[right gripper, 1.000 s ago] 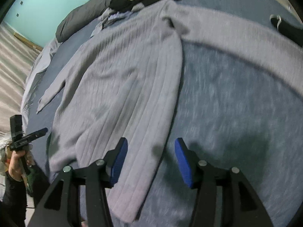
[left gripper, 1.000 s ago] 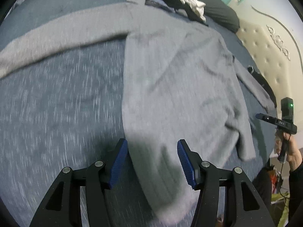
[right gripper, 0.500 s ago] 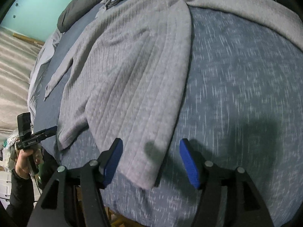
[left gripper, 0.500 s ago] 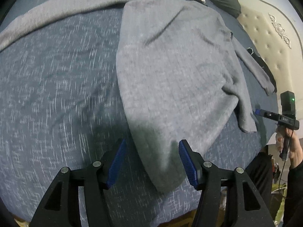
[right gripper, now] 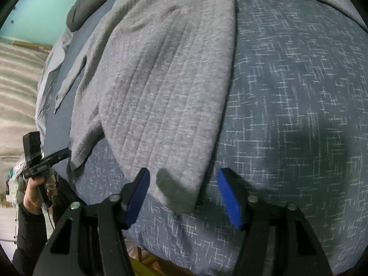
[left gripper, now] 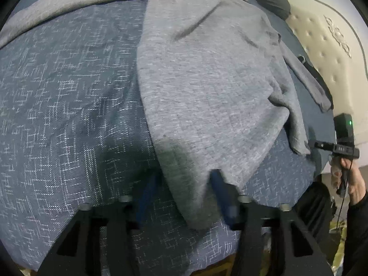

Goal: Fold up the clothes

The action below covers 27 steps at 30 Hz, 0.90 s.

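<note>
Sweater (left gripper: 207, 87) fabric, grey and ribbed, lies spread flat on a blue bedspread (left gripper: 64, 96) with a white crosshatch pattern. In the left wrist view the left gripper (left gripper: 184, 197) sits low over the near hem corner of the garment, its blue pads (left gripper: 147, 195) spread wide on either side of the cloth, released and gripping nothing; the image is blurred there. One sleeve (left gripper: 303, 78) runs to the right toward a cream tufted headboard (left gripper: 329, 46), and another grey stretch of knit crosses the far left of the bed. At the right edge, the person's right hand (left gripper: 354, 181) holds the other tool's handle.

In the right wrist view the right gripper (right gripper: 184, 195) hangs over the opposite hem corner of the sweater (right gripper: 165, 87), pads (right gripper: 230, 197) likewise wide apart, nothing between them but the cloth edge lying on the bedspread (right gripper: 299, 92). Far left, a dark pillow (right gripper: 87, 11) rests against a turquoise wall (right gripper: 41, 7).
</note>
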Tool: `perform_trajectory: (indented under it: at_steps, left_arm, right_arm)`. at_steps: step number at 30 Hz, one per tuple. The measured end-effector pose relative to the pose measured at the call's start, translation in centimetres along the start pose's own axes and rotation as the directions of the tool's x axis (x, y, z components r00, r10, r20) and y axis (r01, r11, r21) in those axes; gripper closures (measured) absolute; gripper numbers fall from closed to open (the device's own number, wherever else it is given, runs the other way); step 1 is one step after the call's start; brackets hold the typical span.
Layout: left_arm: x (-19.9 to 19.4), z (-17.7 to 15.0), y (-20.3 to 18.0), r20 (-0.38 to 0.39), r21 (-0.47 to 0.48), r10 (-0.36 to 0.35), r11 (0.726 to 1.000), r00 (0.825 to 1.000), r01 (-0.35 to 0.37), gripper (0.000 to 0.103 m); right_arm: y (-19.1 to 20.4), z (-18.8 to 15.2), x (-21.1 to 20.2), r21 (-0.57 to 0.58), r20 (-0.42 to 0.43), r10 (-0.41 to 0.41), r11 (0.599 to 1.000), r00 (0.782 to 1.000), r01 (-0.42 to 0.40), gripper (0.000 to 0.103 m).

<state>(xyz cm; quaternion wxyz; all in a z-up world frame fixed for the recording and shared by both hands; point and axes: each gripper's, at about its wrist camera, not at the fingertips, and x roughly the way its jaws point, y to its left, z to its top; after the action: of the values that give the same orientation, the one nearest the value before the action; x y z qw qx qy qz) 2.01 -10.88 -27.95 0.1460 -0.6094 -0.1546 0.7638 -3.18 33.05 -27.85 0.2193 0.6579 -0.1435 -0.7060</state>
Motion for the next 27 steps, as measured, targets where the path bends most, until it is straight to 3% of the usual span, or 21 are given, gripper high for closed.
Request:
perform_trajectory:
  at_steps: [3,6,14,20,27]
  left_arm:
    - [-0.3,-0.2,-0.5,0.006,0.022,-0.013,1.000,1.000,0.013,0.096]
    - [-1.7,-0.1,-1.0,0.030,0.049,-0.005,0.999,1.000,0.004,0.099]
    - [-8.8,0.2,-0.5,0.121,0.116,-0.011,0.993,0.993,-0.003,0.100]
    - [-12.0,1.1,0.3,0.131,0.129,-0.008,0.992,0.991,-0.009,0.100]
    - [-8.7,0.2,1.6,0.047,0.101,0.012,0.995,0.999,-0.016,0.100]
  right_arm:
    - [0.3,-0.2,0.1,-0.025,0.004,-0.009,1.000,1.000,0.009,0.090]
    - [0.8,-0.1,-0.9,-0.046,0.043,-0.012,0.999,0.999,0.014,0.098]
    - [1.0,0.3,-9.2,-0.090,0.203,-0.021,0.995,0.979,0.040,0.099]
    - [-0.2,0.0,-13.9,-0.082,0.262,-0.031,0.995,0.965,0.054,0.100]
    - [-1.6,-2.0,-10.1,-0.065,0.185,-0.047,0.996,0.982,0.060,0.100]
